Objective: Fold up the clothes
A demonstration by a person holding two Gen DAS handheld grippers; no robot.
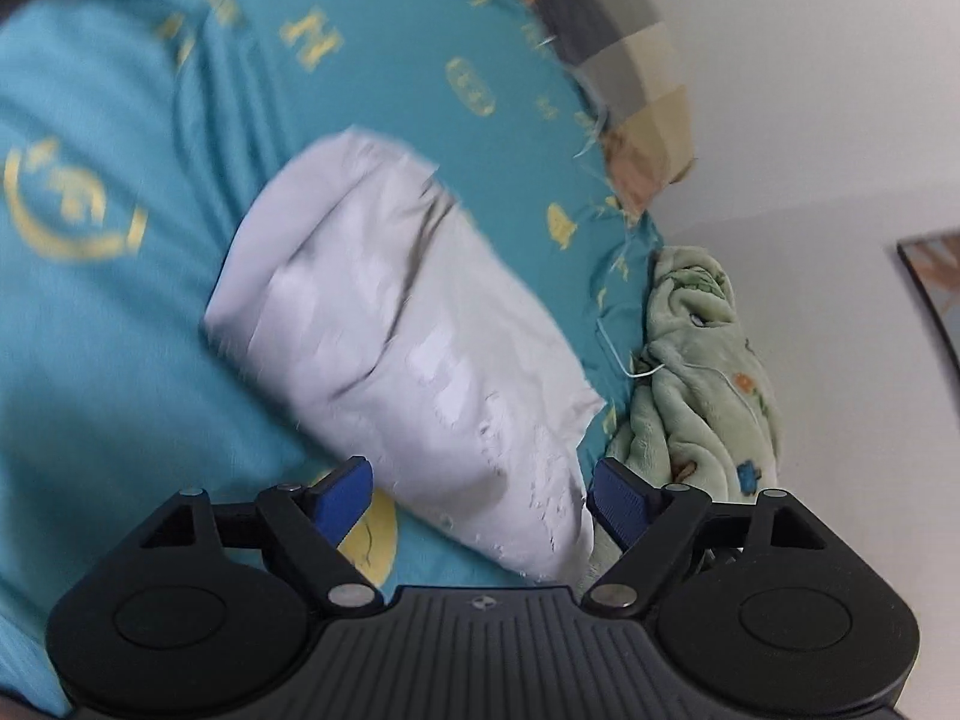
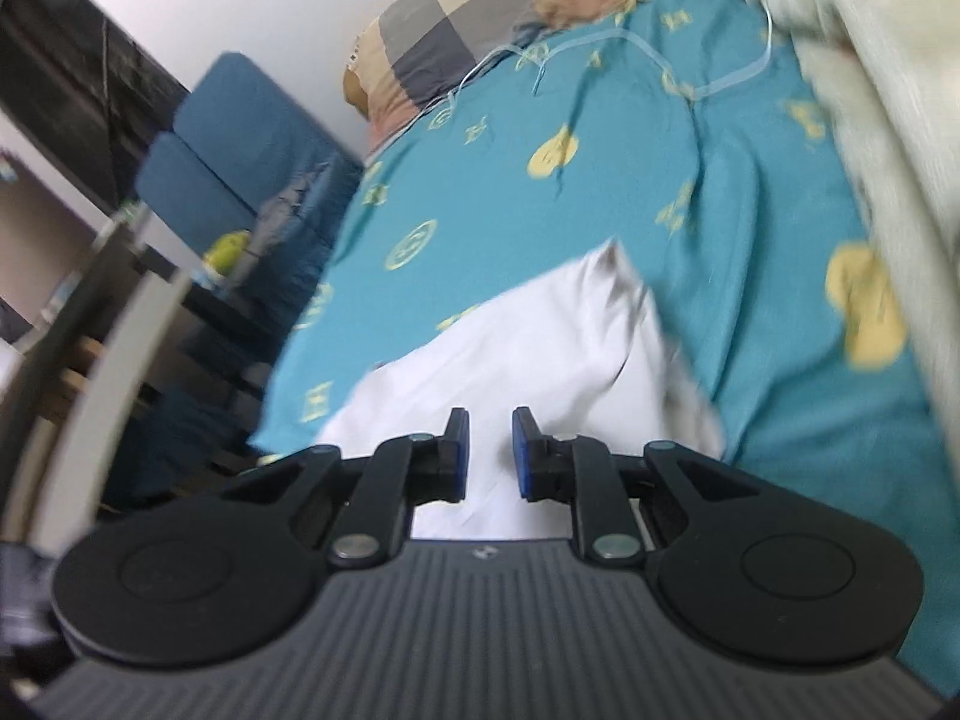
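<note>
Our left tongs stand spread wide, released, astride the folded white garment. Our right tongs are narrowly parted, gripping nothing, above its edge. It lies on the teal bedsheet, near a green blanket.
</note>
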